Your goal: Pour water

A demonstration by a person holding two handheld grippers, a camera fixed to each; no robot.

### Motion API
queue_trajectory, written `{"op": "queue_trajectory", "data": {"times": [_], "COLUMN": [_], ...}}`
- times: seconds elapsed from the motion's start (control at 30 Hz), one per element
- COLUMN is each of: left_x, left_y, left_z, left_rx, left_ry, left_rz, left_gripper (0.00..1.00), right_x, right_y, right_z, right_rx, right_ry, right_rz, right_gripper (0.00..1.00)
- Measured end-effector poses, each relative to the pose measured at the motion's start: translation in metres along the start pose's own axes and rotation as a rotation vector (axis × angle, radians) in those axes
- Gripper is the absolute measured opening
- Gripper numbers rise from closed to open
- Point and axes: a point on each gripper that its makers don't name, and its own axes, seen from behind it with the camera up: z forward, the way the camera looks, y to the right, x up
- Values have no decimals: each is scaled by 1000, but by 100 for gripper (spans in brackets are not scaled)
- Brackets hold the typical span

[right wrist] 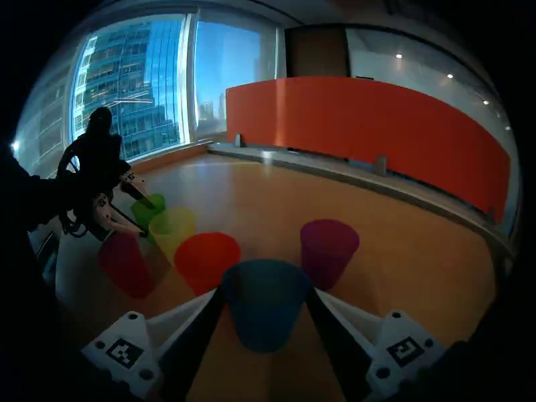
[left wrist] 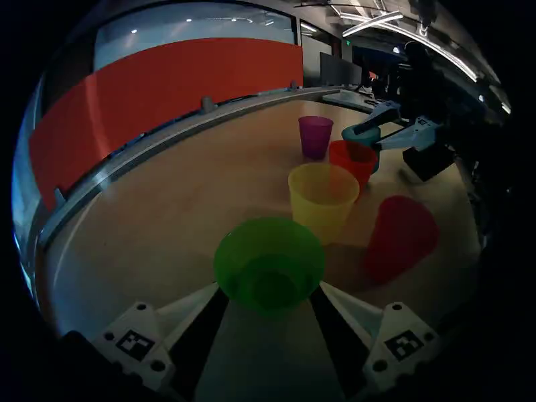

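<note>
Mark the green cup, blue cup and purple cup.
green cup [left wrist: 269,278], left gripper view, inside wall near the bottom.
blue cup [right wrist: 265,318], right gripper view, outer wall below the rim.
purple cup [right wrist: 327,258], right gripper view, outer side wall.

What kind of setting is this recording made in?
Probably an office in a high-rise: a long wooden table with an orange divider panel, large windows facing glass towers, ceiling strip lights.
</note>
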Motion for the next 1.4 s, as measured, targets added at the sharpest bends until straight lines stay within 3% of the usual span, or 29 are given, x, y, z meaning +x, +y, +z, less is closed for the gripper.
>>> {"op": "queue_trajectory", "data": {"times": [0.93, 1.4], "left_x": [6, 6], "left_y": [-2, -3], "left_z": [-7, -14], "left_rx": [23, 40], "left_ry": [-6, -5], "left_rz": [53, 67], "left_gripper": [83, 83], "right_x": [-18, -20], "right_y": [-3, 0], "right_z": [-8, -14], "right_rx": [-11, -35], "right_ry": [-21, -27], "right_rz": [-5, 2], "right_gripper": [93, 99]}}
